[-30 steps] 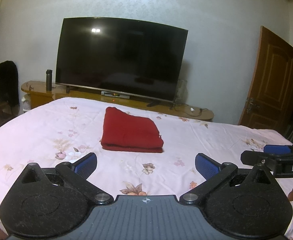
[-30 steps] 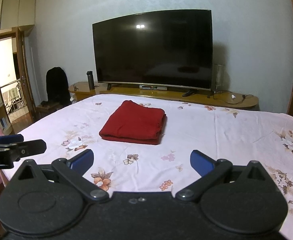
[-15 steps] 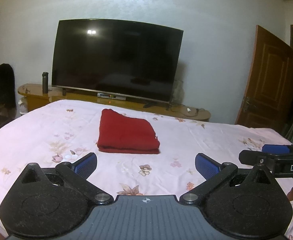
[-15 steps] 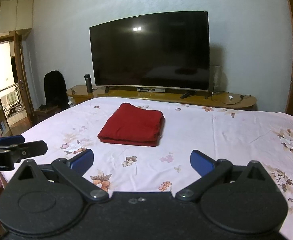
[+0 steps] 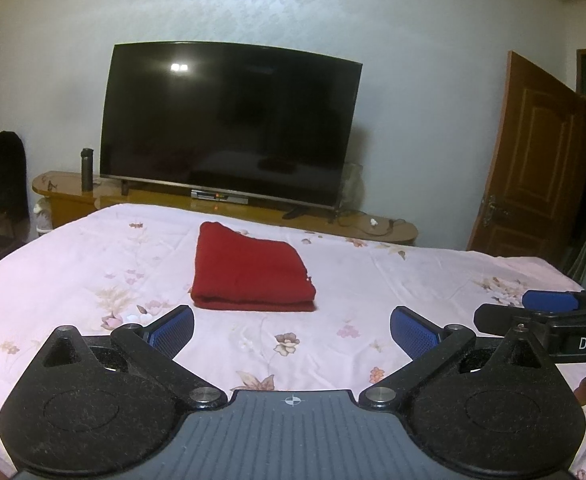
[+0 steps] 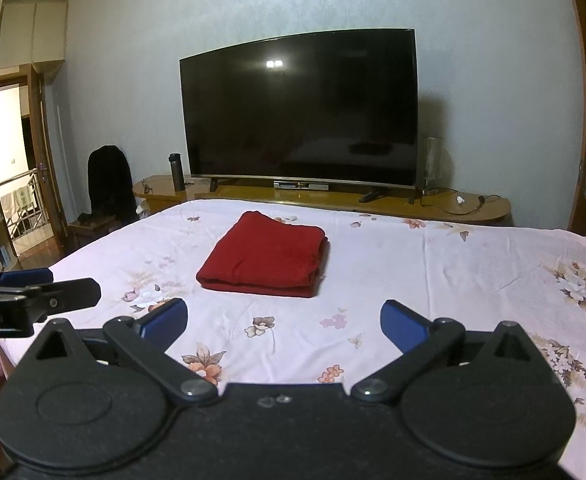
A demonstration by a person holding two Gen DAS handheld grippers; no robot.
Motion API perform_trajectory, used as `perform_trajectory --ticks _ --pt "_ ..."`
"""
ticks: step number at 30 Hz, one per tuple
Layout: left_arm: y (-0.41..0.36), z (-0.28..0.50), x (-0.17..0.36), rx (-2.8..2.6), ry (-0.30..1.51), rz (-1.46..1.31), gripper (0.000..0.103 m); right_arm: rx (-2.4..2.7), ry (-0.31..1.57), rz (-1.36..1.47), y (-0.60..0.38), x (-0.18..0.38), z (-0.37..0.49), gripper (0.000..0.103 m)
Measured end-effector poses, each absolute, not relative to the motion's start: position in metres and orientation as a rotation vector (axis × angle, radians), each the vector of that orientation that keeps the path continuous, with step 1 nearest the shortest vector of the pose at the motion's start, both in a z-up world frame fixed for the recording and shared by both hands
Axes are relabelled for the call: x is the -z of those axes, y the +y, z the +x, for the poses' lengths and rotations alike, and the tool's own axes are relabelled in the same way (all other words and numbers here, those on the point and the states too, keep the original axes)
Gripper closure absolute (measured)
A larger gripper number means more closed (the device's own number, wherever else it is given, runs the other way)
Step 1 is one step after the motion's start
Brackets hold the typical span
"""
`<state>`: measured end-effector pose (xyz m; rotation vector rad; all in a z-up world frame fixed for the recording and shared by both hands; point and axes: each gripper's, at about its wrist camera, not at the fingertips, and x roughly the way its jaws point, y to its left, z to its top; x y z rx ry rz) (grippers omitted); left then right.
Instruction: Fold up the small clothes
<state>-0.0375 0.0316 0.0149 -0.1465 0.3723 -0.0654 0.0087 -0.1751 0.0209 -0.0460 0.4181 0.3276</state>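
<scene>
Toward the far edge of the bed [image 5: 413, 280], near its middle, the red cloth [image 5: 249, 272] lies neatly folded, apparently finished. I hold the left gripper [image 5: 291, 330] and right gripper [image 6: 283, 320] over the near edge, fingers apart, clutching nothing.

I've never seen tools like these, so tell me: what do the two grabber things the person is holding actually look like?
Both look alike. The left gripper has black, speckled teardrop-shaped plates, black link arms with silver pivot pins, blue ribbed fingertip pads and a grey ridged centre plate with a small crosshair mark. The right gripper matches, though its centre is black; white letters "DAS" show on its side.
</scene>
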Motion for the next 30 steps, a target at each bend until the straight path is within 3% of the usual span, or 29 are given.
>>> perform_trajectory --ticks 30 --pt "0.0352 -0.0354 -0.0139 0.039 0.367 -0.135 0.0 -0.324 0.42 -0.063 -0.1735 -0.0196 0.0102 0.001"
